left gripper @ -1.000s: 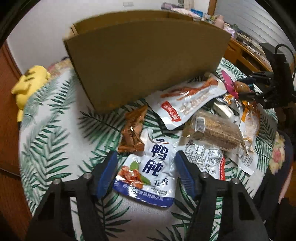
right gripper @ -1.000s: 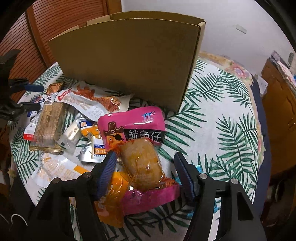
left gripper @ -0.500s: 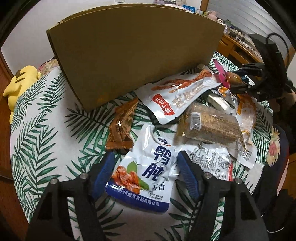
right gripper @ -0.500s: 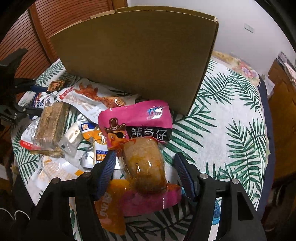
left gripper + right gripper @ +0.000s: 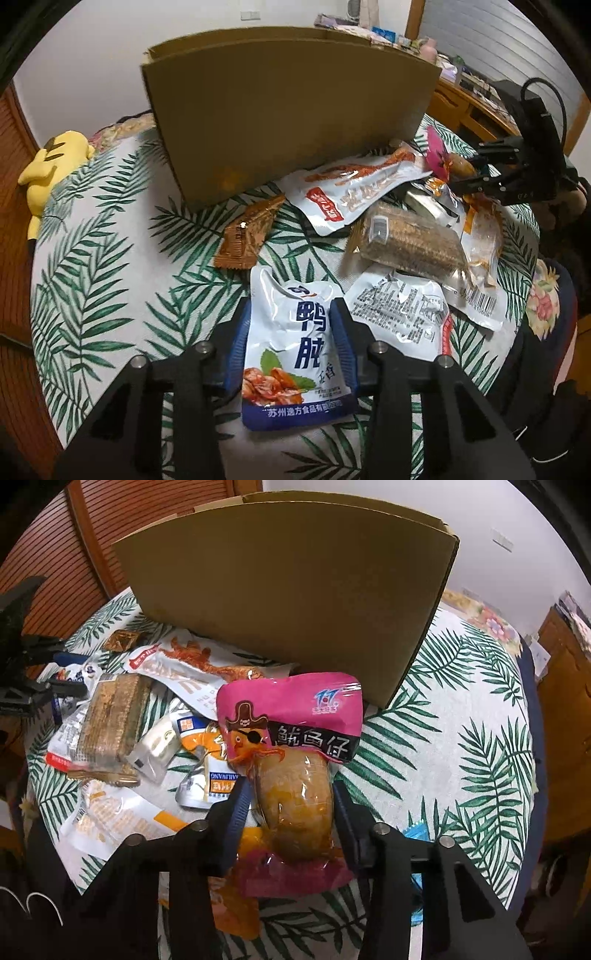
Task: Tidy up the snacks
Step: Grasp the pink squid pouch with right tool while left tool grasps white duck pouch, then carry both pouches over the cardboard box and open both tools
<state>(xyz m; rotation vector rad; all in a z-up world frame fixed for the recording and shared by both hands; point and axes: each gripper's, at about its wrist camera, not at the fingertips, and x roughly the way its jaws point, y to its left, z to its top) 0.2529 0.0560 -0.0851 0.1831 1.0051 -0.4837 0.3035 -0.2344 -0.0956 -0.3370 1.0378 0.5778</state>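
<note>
Snacks still strewn on worktop beyond both jaws; none seen inside box. Left gripper closing around white pouch, right gripper around pink pouch. Nearly everything left.

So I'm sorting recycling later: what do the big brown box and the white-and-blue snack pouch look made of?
Big brown box: corrugated cardboard by the look, matte, with a layered top edge. White-and-blue snack pouch: glossy plastic film, probably laminated, judging by its crinkled highlights and sealed edges. It sits between the closing blue pads of the left tool.
</note>
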